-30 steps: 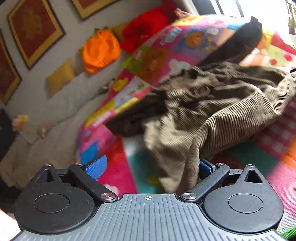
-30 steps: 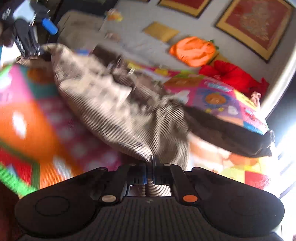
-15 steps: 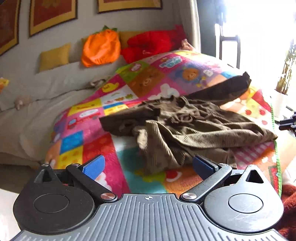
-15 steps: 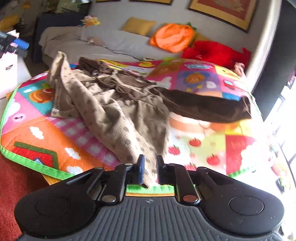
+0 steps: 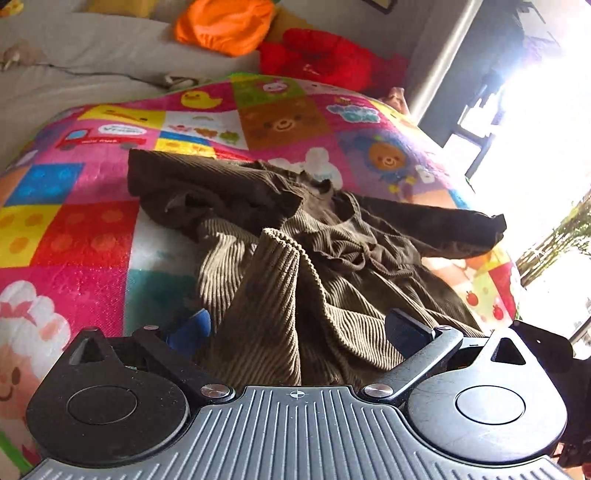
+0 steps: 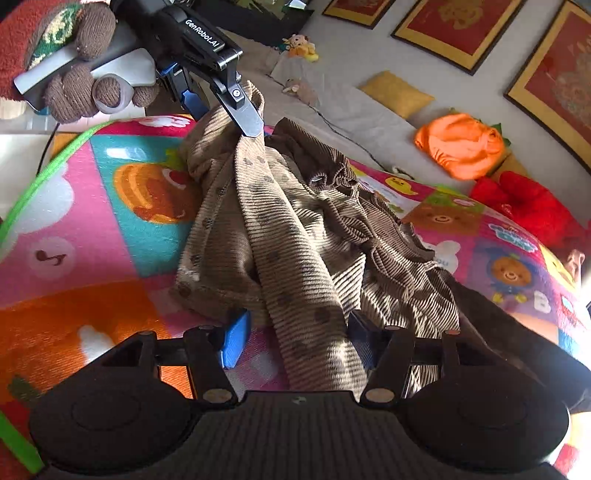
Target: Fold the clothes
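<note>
A colourful patchwork play mat (image 5: 92,236) is carrying the crumpled brown ribbed garment (image 5: 303,258), which is lying across its middle. The left claw (image 5: 299,325) and the right claw (image 6: 295,339) are both standing released, fabric bunching between their spread blue pads (image 6: 232,343).

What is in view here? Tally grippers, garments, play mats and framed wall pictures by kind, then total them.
Grippers: 2 (left gripper, right gripper)
Brown garment: 1
Play mat: 1
Framed pictures: 3
Total: 7
</note>
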The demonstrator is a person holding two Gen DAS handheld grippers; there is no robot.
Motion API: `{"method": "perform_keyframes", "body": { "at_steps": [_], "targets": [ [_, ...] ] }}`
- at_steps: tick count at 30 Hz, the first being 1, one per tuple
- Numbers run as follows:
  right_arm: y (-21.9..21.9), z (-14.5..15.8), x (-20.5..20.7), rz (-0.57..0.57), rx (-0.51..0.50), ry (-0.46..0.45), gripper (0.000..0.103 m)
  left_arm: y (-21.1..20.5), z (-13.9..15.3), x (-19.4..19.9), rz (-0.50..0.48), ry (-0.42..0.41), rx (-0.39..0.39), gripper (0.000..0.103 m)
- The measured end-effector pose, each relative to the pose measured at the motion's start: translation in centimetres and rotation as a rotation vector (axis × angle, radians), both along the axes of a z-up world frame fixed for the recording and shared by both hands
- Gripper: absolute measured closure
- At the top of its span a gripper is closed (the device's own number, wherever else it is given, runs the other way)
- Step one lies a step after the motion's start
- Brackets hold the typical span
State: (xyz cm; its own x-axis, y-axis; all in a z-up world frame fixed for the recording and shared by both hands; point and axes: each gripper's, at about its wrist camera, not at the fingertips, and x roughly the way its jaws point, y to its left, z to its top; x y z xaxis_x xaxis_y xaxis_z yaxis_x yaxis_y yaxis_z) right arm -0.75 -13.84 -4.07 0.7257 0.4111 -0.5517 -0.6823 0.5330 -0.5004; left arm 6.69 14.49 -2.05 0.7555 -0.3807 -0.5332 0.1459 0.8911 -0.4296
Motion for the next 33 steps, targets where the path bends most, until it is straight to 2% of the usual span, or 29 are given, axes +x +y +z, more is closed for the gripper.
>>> {"method": "perform_keyframes", "body": {
  "at_steps": [1,2,4,6,7,9,11,12,14,15,16,17,19,20,22,25,27,29,31,33],
  "targets": [
    [0.0,0.2,0.6,-0.004,0.014,0.007,0.076,-0.1,0.0,0.1,-0.009,0.005,-0.002,0.04],
    [-0.5,1.0,1.0,-0.017,0.065,0.042,0.096,-0.2,0.1,0.2,-0.025,0.012,-0.003,0.074],
    [-1.6,2.6,1.7,-0.035,0.161,0.11,0.097,-0.1,0.8,-0.8,-0.087,-0.002,-0.025,0.085],
    [-2.7,4.3,0.6,0.004,0.215,0.153,0.098,0.2,1.5,-2.4,-0.146,-0.034,-0.038,0.086],
    [-3.0,4.6,-0.3,0.026,0.217,0.176,0.098,0.4,1.7,-3.2,-0.15,-0.045,-0.031,0.086],
    [-3.5,4.2,-2.1,0.072,0.205,0.246,0.098,0.8,2.2,-4.6,-0.158,-0.068,-0.019,0.076],
    [-3.7,3.2,-4.2,0.111,0.157,0.298,0.097,1.1,2.6,-6.1,-0.166,-0.09,-0.006,0.054],
    [-4.0,2.6,-5.2,0.124,0.124,0.304,0.097,1.3,2.8,-6.8,-0.17,-0.101,0.0,0.048],
    [-4.8,2.1,-6.6,0.139,0.095,0.321,0.095,1.7,3.2,-8.2,-0.178,-0.124,0.012,0.022],
    [-5.5,2.3,-6.9,0.131,0.107,0.328,0.093,1.8,3.4,-9.0,-0.182,-0.135,0.019,0.017],
    [-6.4,2.8,-6.9,0.108,0.133,0.325,0.086,2.0,3.7,-9.7,-0.186,-0.146,0.025,0.014],
    [-7.2,3.4,-6.7,0.076,0.163,0.31,0.078,2.2,3.9,-10.4,-0.19,-0.158,0.031,0.013],
    [-8.6,4.3,-5.5,-0.017,0.23,0.27,0.07,2.6,4.3,-11.9,-0.198,-0.18,0.044,0.012],
    [-9.2,4.7,-4.4,-0.079,0.267,0.251,0.07,1.9,4.4,-11.2,-0.207,-0.184,0.043,0.011],
    [-10.0,5.1,-1.3,-0.184,0.354,0.246,0.07,-0.2,4.5,-8.4,-0.232,-0.186,0.032,0.01],
    [-9.7,4.5,2.5,-0.221,0.45,0.31,0.07,-4.2,3.9,-3.8,-0.265,-0.145,0.023,0.009],
    [-8.3,3.3,3.8,-0.204,0.42,0.342,0.07,-5.9,3.2,-1.0,-0.248,-0.093,0.048,0.008],
    [-7.2,2.0,3.9,-0.18,0.345,0.375,0.069,-6.7,2.6,1.0,-0.197,-0.04,0.101,0.008],
    [-7.2,1.0,3.1,-0.145,0.261,0.403,0.066,-6.6,2.4,2.0,-0.137,-0.056,0.223,0.008],
    [-8.5,0.9,2.2,-0.14,0.26,0.438,0.058,-6.3,2.3,2.9,-0.079,-0.091,0.355,0.007]
  ]
}}
